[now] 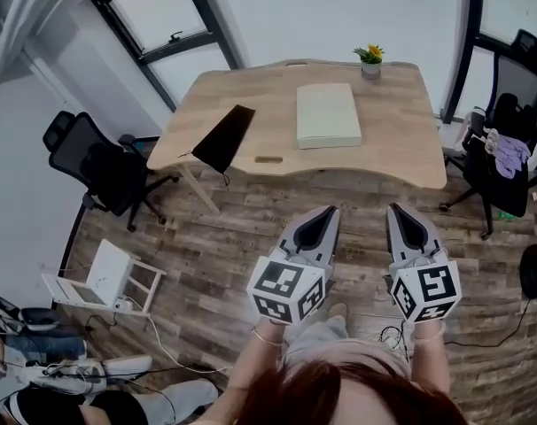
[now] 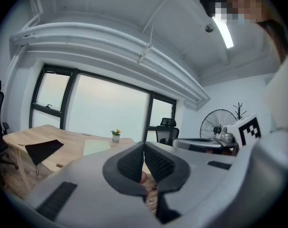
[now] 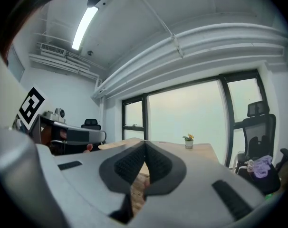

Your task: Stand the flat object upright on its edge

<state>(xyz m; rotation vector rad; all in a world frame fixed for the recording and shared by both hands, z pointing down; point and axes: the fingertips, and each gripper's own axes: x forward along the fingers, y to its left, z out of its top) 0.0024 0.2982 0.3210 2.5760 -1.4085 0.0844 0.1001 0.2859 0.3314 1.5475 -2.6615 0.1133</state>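
Note:
A flat pale green book-like object [image 1: 328, 114] lies on the wooden table [image 1: 401, 149], right of its middle; the left gripper view shows it as a pale slab [image 2: 96, 147]. My left gripper [image 1: 327, 212] and right gripper [image 1: 399, 211] hang over the floor in front of the table, well short of its near edge. Both are shut with nothing between the jaws. The jaws of the left gripper [image 2: 143, 146] meet, and so do those of the right gripper [image 3: 145, 144].
A black flat sheet [image 1: 224, 137] overhangs the table's left front edge. A small potted plant [image 1: 370, 58] stands at the far edge. Office chairs stand at left [image 1: 96, 164] and right [image 1: 508, 140]. A fan [image 2: 219, 123] is at the right.

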